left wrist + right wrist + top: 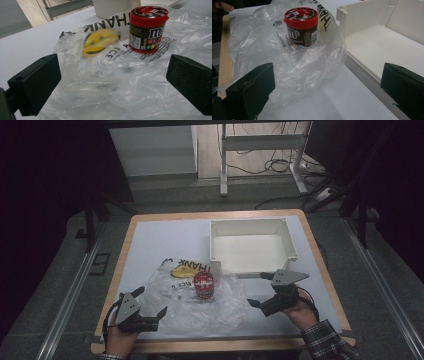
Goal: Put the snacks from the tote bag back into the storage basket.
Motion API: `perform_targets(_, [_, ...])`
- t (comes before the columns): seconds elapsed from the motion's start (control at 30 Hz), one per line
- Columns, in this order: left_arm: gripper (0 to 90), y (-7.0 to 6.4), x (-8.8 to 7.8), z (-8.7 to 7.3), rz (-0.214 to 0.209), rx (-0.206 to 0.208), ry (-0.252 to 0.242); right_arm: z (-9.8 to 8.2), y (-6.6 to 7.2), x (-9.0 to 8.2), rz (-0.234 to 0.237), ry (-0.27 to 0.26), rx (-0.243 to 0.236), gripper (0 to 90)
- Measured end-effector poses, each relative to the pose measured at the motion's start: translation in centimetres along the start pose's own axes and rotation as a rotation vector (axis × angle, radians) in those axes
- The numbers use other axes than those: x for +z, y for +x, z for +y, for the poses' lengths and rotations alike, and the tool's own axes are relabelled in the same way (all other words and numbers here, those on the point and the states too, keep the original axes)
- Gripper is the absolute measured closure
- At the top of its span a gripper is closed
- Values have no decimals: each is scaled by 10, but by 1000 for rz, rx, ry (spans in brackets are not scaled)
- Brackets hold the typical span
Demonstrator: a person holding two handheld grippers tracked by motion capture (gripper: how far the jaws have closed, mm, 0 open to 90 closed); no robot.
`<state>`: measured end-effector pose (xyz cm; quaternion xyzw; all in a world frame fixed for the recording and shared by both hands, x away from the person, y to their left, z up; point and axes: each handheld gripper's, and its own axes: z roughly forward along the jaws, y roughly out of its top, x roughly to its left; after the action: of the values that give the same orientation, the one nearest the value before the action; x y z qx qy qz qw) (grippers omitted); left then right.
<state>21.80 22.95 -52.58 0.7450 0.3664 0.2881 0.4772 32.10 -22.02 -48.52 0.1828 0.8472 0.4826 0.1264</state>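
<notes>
A: Jar (204, 285) position?
B: Upright on bag (200, 310), counter (150, 245) centre, red lid up. Bag spread flat, crumpled, print facing up.

A: Left tool (150, 312) state?
B: Jaws wide apart, empty. Located at 7 o'clock from jar, at bag's near edge, apart from jar.

A: Right tool (259, 289) state?
B: Jaws wide apart, empty. Located at 4 o'clock from jar, just beside bag's right edge.

A: Bin (252, 245)?
B: White, open-topped, at 1 o'clock from jar, near bag.
</notes>
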Motion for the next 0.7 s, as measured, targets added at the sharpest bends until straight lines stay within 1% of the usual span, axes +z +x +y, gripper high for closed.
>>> perform_targets(0.1, [0,0,0,0,-3,1,0,1,1,3,8,8,-15,0])
perform_targets(0.17, [0,0,0,0,-2,2,1,1,1,3,11,9,-17,0])
perform_targets(0.3, [0,-1,1,0,-1,7,7,1,1,7,27,6,-12,0])
perform_targets(0.37, [0,-1,1,0,0,10,8,2,0,8,38,-9,5,0])
perform_targets(0.63, [0,-1,1,0,1,14,11,3,0,10,37,-8,3,0])
perform_targets(0.7, [0,-1,1,0,2,15,11,4,0,11,42,-7,-5,0])
